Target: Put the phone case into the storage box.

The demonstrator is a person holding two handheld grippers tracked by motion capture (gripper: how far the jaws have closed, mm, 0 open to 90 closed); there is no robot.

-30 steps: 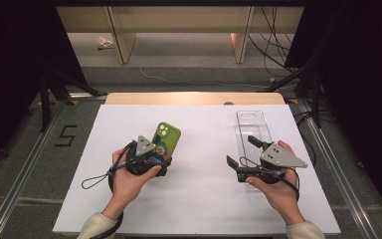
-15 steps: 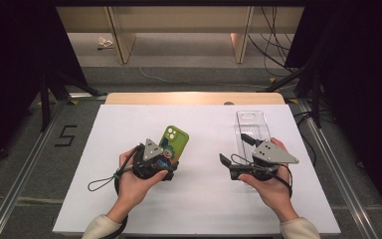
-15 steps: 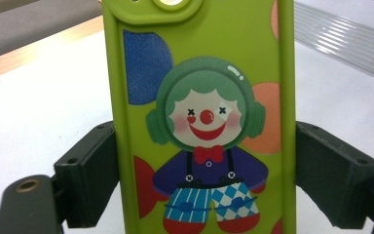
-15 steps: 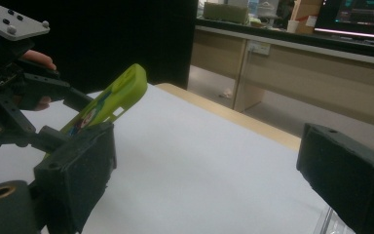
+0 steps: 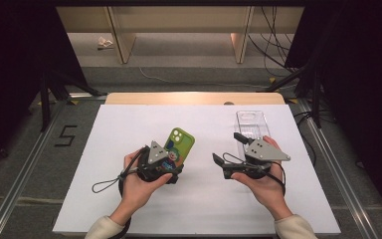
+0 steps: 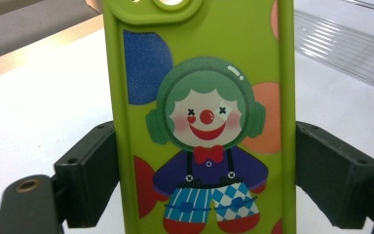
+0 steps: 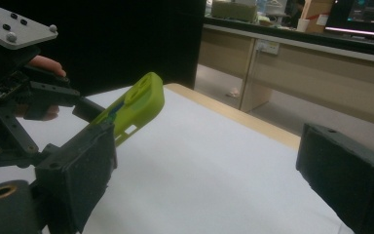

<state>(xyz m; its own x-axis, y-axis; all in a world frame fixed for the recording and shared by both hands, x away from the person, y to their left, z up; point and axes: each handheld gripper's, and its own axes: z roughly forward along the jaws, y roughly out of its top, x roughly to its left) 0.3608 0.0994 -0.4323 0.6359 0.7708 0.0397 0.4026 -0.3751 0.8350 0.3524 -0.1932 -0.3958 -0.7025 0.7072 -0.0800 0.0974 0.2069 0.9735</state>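
Left gripper (image 5: 176, 167) clamps a green phone case (image 5: 178, 147) across its width, both jaws pressed on the long edges, clown print facing the left gripper view (image 6: 202, 131). Case sits centre-left of the high frame, tilted with the camera-hole end raised toward upper right, lifted off the white bench (image 5: 129, 124). Right gripper (image 5: 229, 149) centre-right of the frame, jaws wide apart, nothing between them, aimed leftward at the case; in the right gripper view the case (image 7: 134, 105) shows at left beyond the near jaw, apart from it. Clear phone case (image 5: 252, 124) lies flat on the bench just behind the right hand (image 5: 263, 181), upper right of centre, untouched. Wooden bench edge and floor with cables beyond.

Progress, judged: pickup of the green case done, held steady for the other hand. Left to do: right gripper closing in on the free end, likely a handover or some work on the case; clear case not yet handled. Roughly early-middle.
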